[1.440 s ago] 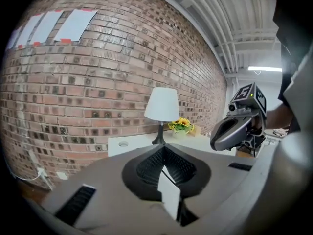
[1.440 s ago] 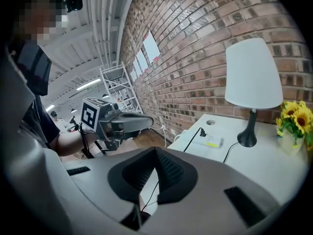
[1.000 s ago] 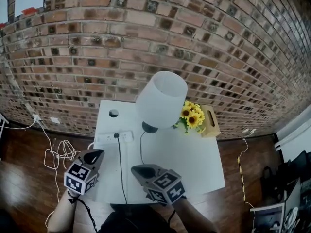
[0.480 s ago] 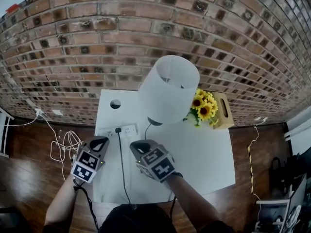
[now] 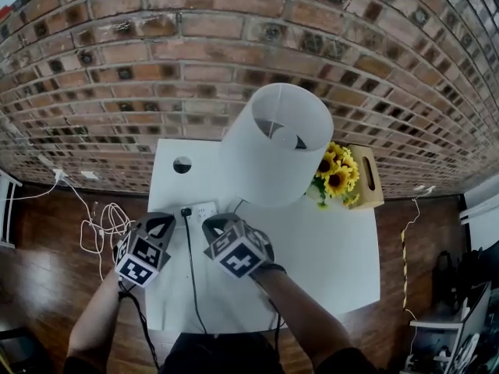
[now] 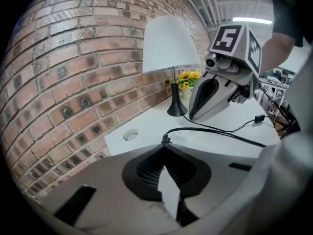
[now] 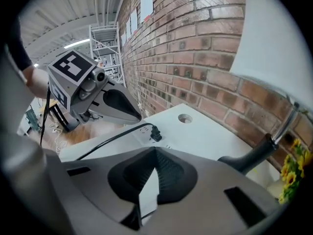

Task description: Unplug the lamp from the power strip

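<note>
Jaws are pressing together, empty, on both the left gripper and the right gripper. The black plug is sitting in the flat white strip, at eleven o'clock from the right gripper, on the smooth white bench. The lamp is wearing a tapered white shade.

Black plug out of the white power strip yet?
No: in the right gripper view the black plug sits pushed into a socket of the white power strip, its cord trailing away.
</note>
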Tool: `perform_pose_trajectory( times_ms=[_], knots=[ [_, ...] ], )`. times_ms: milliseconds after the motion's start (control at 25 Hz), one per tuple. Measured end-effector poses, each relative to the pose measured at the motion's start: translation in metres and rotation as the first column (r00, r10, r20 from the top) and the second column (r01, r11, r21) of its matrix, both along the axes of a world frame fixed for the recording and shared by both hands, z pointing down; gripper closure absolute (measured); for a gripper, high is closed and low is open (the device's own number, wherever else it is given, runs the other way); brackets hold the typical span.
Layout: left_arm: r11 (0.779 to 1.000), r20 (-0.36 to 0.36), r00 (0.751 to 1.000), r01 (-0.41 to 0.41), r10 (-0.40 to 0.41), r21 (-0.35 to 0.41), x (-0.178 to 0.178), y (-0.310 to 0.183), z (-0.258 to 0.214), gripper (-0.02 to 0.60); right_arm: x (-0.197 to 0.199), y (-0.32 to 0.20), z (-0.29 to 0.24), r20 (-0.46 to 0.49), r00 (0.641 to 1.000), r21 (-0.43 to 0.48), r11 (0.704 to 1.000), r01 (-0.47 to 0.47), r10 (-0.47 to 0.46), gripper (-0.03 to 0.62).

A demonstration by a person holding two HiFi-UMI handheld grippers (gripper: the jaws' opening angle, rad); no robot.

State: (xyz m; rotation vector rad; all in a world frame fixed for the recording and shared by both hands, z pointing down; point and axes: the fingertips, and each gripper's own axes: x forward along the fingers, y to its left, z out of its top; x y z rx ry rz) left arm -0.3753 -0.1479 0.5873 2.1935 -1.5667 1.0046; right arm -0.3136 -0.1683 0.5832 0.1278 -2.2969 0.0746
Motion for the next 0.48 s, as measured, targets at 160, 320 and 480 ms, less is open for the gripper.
perform_pose_trajectory(
  times_ms=[160,320,480],
  knots=[
    [1.0,0.027,1.0,-0.014,0.015,-0.013,-0.001,-0.008,0.006,0.566,-0.01,-0.009,0.006,-0.017,1.0,0.005,1.0,0.024,-0.024,0.597],
    [0.999,0.071,0.997,-0.043,0.044,-0.02,0.0,-0.015,0.012,0.565,-0.017,-0.012,0.019,-0.05,0.997,0.01,0.998,0.062,-0.061,0.597],
    [0.997,0.042,0.996,-0.072,0.074,-0.04,0.005,-0.016,0.016,0.542,-0.022,-0.013,0.03,-0.069,0.995,0.01,0.997,0.078,-0.077,0.597]
  ],
)
